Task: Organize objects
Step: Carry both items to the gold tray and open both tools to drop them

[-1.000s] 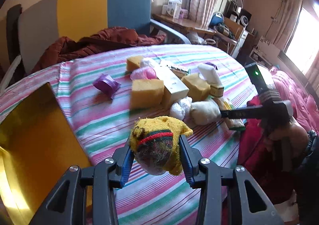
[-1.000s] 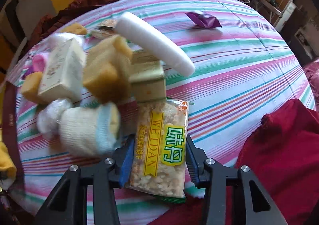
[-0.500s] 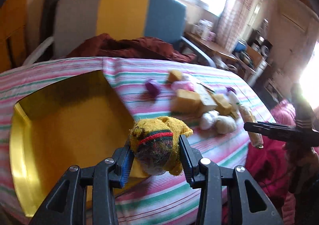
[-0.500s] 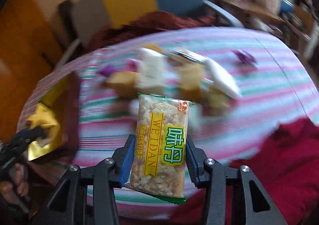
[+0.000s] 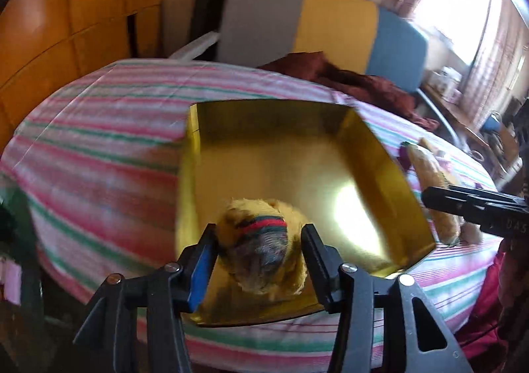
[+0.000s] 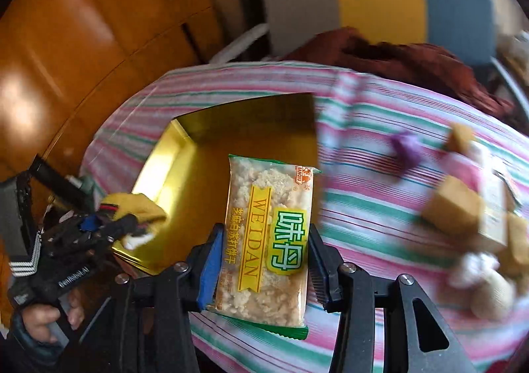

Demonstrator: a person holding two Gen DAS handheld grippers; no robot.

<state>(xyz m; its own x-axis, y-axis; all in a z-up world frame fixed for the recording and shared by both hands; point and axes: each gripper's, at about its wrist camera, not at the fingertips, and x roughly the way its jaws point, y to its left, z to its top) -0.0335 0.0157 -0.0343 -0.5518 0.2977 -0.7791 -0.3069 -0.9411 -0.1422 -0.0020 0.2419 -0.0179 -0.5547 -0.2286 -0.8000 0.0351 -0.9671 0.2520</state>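
Left wrist: left hand-held gripper (image 5: 259, 252) clamps yellow sock (image 5: 264, 250) over gold tray (image 5: 390, 168); right (image 6: 263, 260) grips snack pack (image 6: 269, 234)

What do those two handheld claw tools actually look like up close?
Both the left gripper and the right gripper are black plastic with silver screws, blue pads inside one finger and ridged black on the other. The left one's handle carries white lettering and chevron stripes; a dark sleeve shows.
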